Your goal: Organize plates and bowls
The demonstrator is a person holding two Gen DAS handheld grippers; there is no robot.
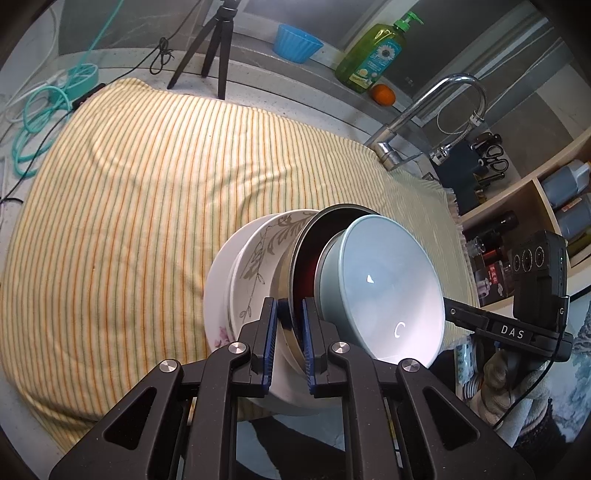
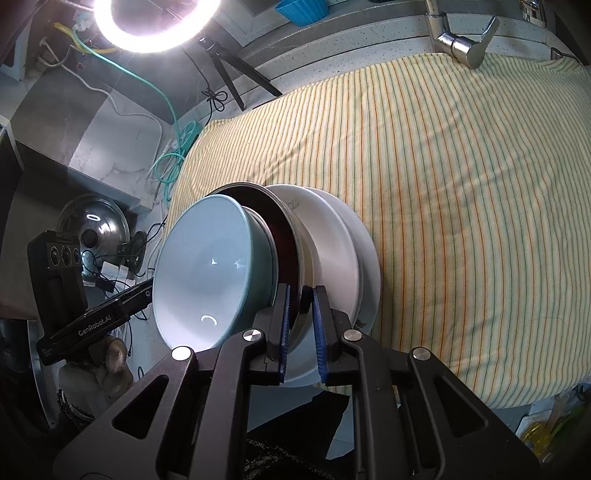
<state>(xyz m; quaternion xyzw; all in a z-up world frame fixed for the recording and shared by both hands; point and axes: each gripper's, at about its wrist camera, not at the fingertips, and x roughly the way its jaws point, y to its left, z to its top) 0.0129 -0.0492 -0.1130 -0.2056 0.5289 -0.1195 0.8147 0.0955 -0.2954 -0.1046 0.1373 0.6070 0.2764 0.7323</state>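
Stack: a pale blue glazed bowl (image 1: pixel 384 284) sits in a dark metal dish with a red inside (image 1: pixel 306 258), on a white plate with a grey leaf print (image 1: pixel 258 258) and a plain white plate (image 1: pixel 218 280); all seem gathered.
Left gripper (image 1: pixel 290 325): narrow, its blue pads clamped on the dark dish's rim.
Right gripper (image 2: pixel 301 321): narrow, pinching the opposite rim; the stack hangs tilted over the cloth's near edge.
Left to do: I judge only setting it down.
Surface: a yellow striped cloth (image 1: pixel 147 184), bare.
Room: chrome tap (image 1: pixel 424 122); green soap bottle (image 1: pixel 373 55); ring lamp (image 2: pixel 155 22).
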